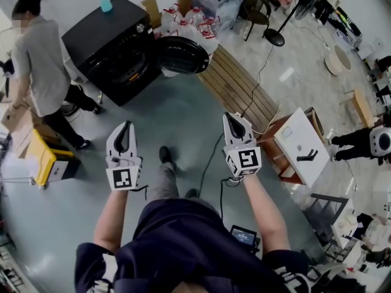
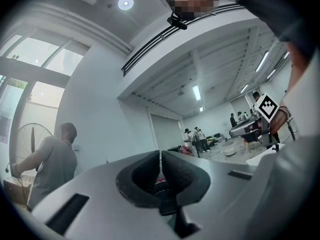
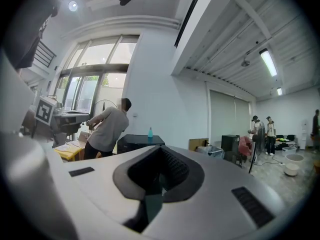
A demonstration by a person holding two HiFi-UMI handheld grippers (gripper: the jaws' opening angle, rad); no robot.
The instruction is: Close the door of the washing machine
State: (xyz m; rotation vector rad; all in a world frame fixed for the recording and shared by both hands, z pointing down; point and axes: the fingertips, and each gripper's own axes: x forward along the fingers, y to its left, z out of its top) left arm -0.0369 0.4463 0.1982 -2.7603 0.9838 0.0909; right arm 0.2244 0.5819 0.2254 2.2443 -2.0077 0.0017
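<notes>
A black washing machine (image 1: 113,44) stands on the floor ahead, its round door (image 1: 181,54) swung open to the right. In the right gripper view the machine's top (image 3: 140,142) shows in the distance with a blue bottle (image 3: 150,132) on it. My left gripper (image 1: 126,130) and right gripper (image 1: 234,122) are both held in the air well short of the machine, pointing toward it. Both have their jaws together with nothing between them.
A person in a grey shirt (image 1: 38,63) stands left of the machine. White jugs (image 1: 189,22) sit behind the door. A slatted wooden bench (image 1: 235,87) runs to the right, with a white table (image 1: 303,145) beyond. A yellow box (image 1: 43,157) is at left. A cable (image 1: 211,157) crosses the floor.
</notes>
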